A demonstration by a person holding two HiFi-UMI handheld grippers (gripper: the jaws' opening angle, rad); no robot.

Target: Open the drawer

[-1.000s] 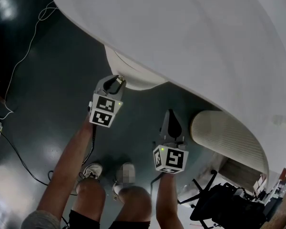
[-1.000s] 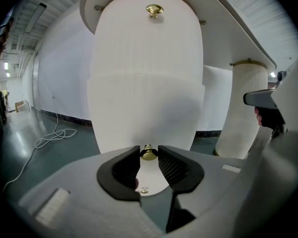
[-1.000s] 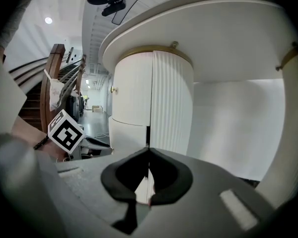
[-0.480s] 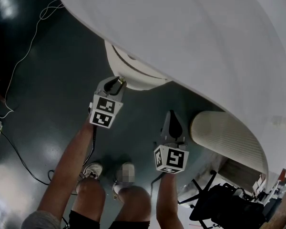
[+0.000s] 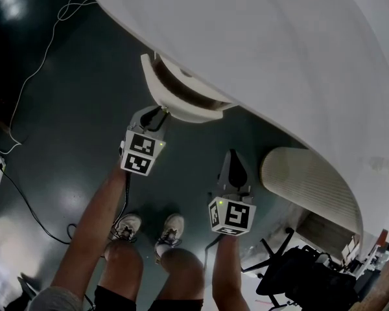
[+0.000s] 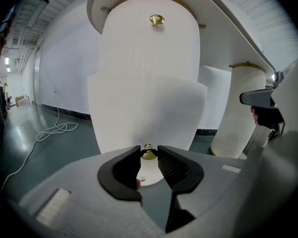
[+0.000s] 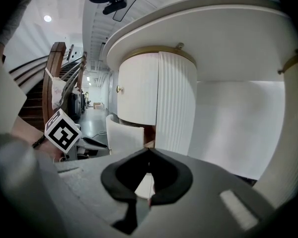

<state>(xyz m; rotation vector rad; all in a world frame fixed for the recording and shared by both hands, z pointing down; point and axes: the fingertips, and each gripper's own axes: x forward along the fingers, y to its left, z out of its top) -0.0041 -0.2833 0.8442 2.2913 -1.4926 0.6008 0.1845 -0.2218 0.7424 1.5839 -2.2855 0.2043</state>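
A white ribbed drawer (image 5: 181,97) stands pulled part way out of the pedestal under the curved white desk (image 5: 279,50). In the left gripper view its front (image 6: 146,115) fills the middle, with a small brass knob (image 6: 149,155) low on it. My left gripper (image 6: 149,150) (image 5: 157,115) is shut on that knob, one pad on each side. A second brass knob (image 6: 157,20) sits higher on the pedestal. My right gripper (image 5: 233,158) (image 7: 149,150) hangs apart to the right, jaws together with nothing between them.
A second ribbed pedestal (image 5: 305,180) stands to the right, with a black office chair (image 5: 305,280) beside it. White cables (image 5: 32,76) run over the dark floor at the left. The person's feet (image 5: 149,229) are below the grippers. A wooden staircase (image 7: 54,78) shows at the left in the right gripper view.
The drawer has come further out from under the desk with the left gripper on its knob. The right gripper has stayed where it was.
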